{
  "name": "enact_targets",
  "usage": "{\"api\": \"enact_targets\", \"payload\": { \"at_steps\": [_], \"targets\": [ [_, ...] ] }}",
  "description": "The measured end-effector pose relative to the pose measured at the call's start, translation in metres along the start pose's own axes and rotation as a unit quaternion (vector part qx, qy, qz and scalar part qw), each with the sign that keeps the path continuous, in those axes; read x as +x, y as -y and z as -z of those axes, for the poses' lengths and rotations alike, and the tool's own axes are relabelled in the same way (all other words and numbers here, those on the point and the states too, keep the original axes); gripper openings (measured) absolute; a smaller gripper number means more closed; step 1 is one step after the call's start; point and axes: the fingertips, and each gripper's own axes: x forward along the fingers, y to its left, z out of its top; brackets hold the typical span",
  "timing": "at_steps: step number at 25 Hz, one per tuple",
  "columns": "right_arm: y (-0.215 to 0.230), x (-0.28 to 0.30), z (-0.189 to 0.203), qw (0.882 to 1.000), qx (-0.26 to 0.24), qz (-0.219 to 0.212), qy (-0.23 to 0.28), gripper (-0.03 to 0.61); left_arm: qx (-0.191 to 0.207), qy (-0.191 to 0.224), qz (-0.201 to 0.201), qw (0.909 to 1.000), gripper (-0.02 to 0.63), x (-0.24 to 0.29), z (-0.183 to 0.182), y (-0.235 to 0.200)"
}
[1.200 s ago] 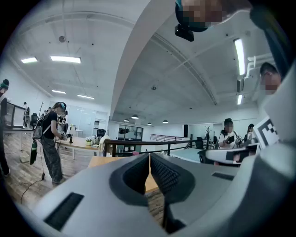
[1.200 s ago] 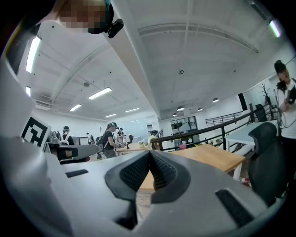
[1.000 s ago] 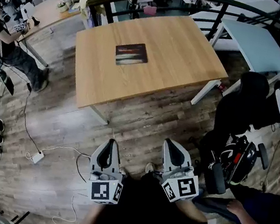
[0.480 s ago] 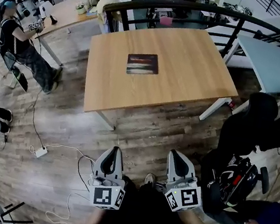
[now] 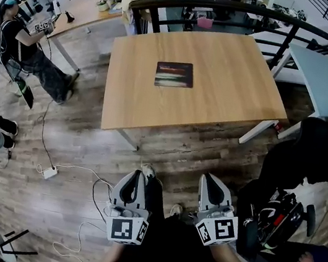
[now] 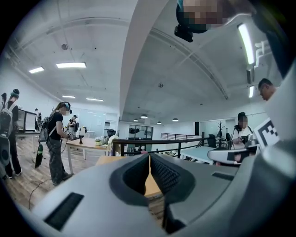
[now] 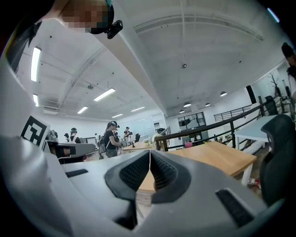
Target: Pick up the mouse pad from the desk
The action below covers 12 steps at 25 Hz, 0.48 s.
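**Both claws clenched, well short of the worktop**

I hold the left claw [image 5: 137, 178] and right claw [image 5: 210, 182] side by side above the wooden floor [image 5: 86, 145], both pointing roughly level toward the worktop [image 5: 237, 71]. Each is clenched on nothing (jaws meeting at the tips). The mouse pad [image 5: 174, 74] lies flat near the worktop's middle, well apart from both.

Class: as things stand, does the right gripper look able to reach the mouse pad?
Probably not yet: the right gripper, shut, sits short of the desk; the mouse pad lies uncovered mid-desk.
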Motion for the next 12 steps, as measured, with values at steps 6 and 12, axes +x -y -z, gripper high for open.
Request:
{"api": "enact_targets", "payload": {
  "at_steps": [6,12],
  "targets": [
    [0.009,0.053,0.003,1.0,0.001,0.008,-0.005,0.031,-0.003,-0.004,0.011,0.9999,0.028,0.056,0.0,-0.023],
    [0.017,0.126,-0.007,1.0,-0.001,0.017,-0.004,0.031,-0.007,-0.007,0.023,0.9997,0.028,0.124,-0.013,-0.059]
  ]
}}
